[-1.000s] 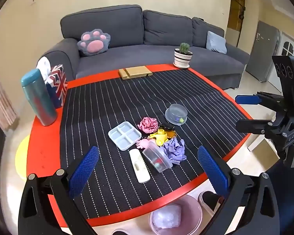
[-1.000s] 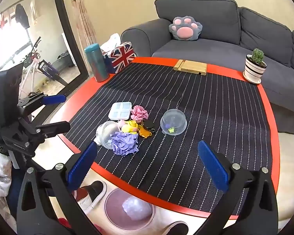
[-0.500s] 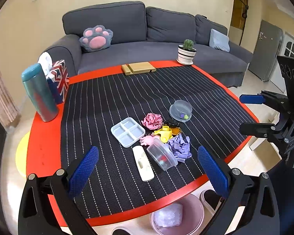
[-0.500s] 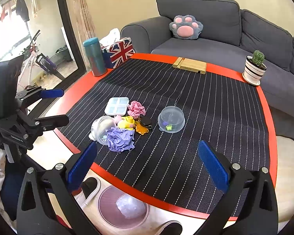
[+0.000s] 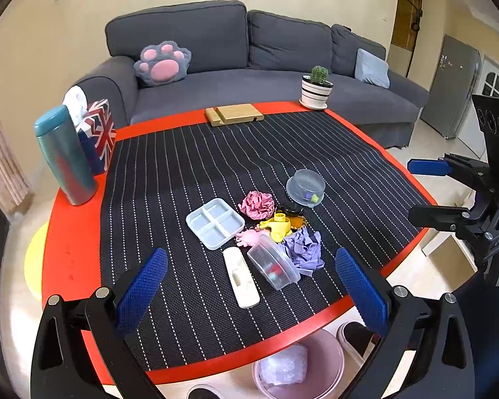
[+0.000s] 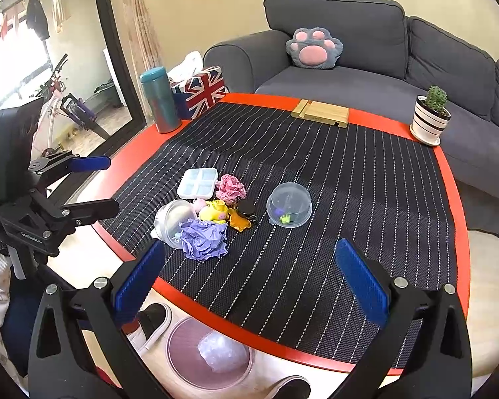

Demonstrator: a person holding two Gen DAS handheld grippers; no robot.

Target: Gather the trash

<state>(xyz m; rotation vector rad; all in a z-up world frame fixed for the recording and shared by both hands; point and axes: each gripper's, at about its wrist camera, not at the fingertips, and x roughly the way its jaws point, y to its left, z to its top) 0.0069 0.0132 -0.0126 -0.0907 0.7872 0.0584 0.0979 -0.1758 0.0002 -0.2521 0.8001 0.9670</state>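
Observation:
A crumpled purple paper (image 5: 304,249) (image 6: 204,239) and a crumpled pink paper (image 5: 256,204) (image 6: 230,189) lie in a cluster of small items on the striped mat. A pink trash bin (image 5: 329,370) (image 6: 183,339) with a clear crumpled wrapper inside stands on the floor under the table's near edge. My left gripper (image 5: 251,286) is open and empty above the near edge. My right gripper (image 6: 251,276) is open and empty, also over the near edge; it shows in the left wrist view (image 5: 425,189).
In the cluster: a white divided tray (image 5: 214,222), a white flat case (image 5: 241,276), a tipped clear tub (image 5: 272,262), a domed clear container (image 5: 305,188), yellow, pink and orange toys. A teal flask (image 5: 65,156), Union Jack tissue box, wooden stand and cactus pot (image 5: 316,88) stand at the table's rim.
Both grippers have drawn slightly back and up, so the table items sit a little farther off. Nothing on the table moved and both grippers stay open.

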